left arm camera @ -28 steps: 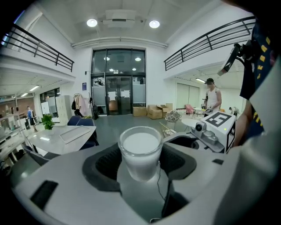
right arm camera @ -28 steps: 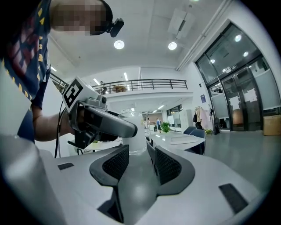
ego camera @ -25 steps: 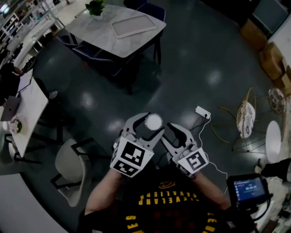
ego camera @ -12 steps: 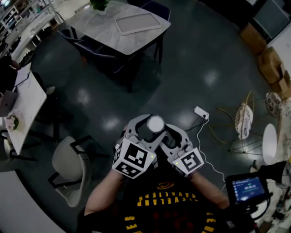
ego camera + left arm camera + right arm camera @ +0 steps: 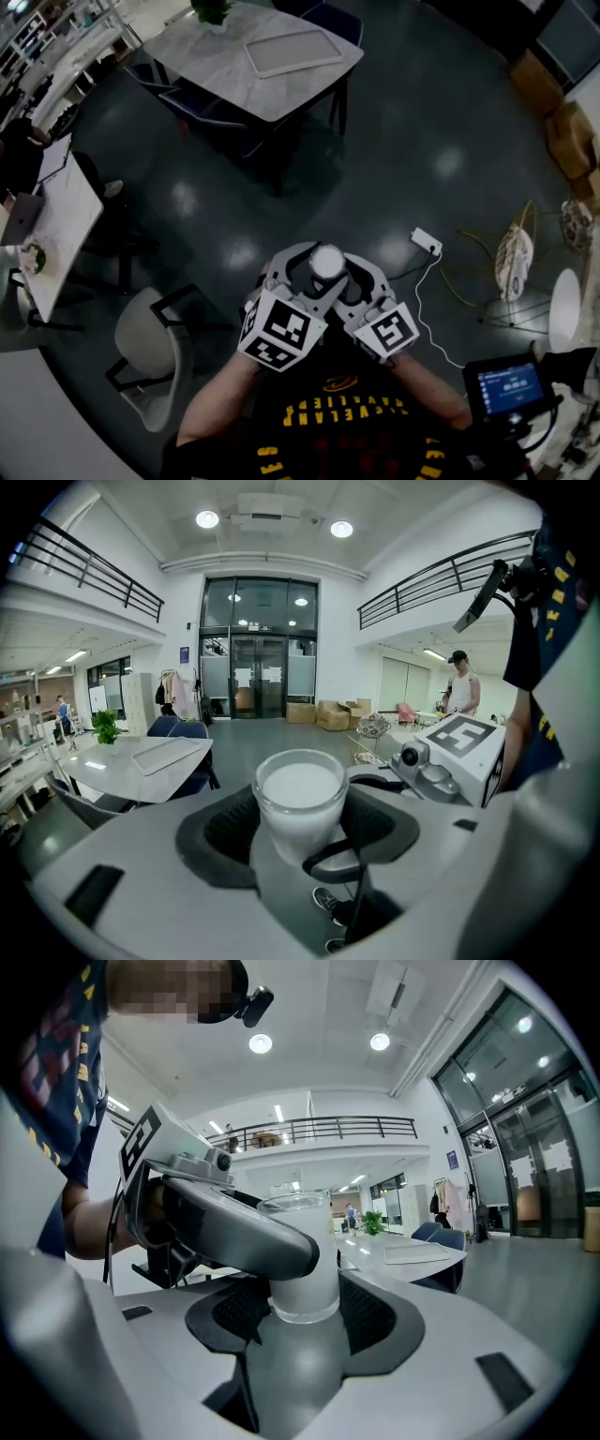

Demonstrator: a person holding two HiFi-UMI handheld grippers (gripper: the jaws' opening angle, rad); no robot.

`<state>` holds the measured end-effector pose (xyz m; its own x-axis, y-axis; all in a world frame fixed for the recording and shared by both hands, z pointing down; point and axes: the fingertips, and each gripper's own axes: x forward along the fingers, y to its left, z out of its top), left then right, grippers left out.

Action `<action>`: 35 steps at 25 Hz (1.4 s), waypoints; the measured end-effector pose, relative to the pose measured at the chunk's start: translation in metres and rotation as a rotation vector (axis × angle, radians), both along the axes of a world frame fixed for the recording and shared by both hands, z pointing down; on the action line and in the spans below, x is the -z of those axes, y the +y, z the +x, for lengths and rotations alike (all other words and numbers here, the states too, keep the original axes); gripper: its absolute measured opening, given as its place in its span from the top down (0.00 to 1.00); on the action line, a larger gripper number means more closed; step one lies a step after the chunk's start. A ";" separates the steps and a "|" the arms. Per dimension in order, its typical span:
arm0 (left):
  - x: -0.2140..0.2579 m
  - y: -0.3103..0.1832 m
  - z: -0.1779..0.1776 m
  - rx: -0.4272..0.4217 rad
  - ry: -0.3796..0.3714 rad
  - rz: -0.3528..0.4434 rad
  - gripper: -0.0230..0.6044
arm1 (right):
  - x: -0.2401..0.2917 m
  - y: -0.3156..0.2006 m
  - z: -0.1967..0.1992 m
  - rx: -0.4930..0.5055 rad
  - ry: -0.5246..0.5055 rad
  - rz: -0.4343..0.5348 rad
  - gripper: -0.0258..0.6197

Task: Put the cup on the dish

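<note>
Left hand-held gripper (image 5: 298, 829) clamped on the upright frosted white glass cup (image 5: 301, 789), above the dark glossy floor (image 5: 394, 141); right hand-held gripper (image 5: 302, 1297) with jaws just opened wide, set around the same cup, pads clear
</note>
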<state>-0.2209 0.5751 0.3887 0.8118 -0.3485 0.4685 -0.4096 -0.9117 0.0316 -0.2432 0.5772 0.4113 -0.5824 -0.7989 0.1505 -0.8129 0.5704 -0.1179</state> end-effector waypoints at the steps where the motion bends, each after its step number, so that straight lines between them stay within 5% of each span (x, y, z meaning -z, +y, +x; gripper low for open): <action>1: -0.001 -0.006 0.004 0.001 -0.004 -0.002 0.54 | -0.001 -0.007 0.004 0.003 -0.001 -0.001 0.61; 17: 0.007 -0.117 0.085 0.081 0.001 -0.001 0.54 | 0.002 -0.112 0.085 0.071 -0.045 -0.007 0.61; 35: 0.006 -0.186 0.152 0.139 0.012 0.018 0.54 | 0.000 -0.181 0.152 0.147 -0.044 0.000 0.61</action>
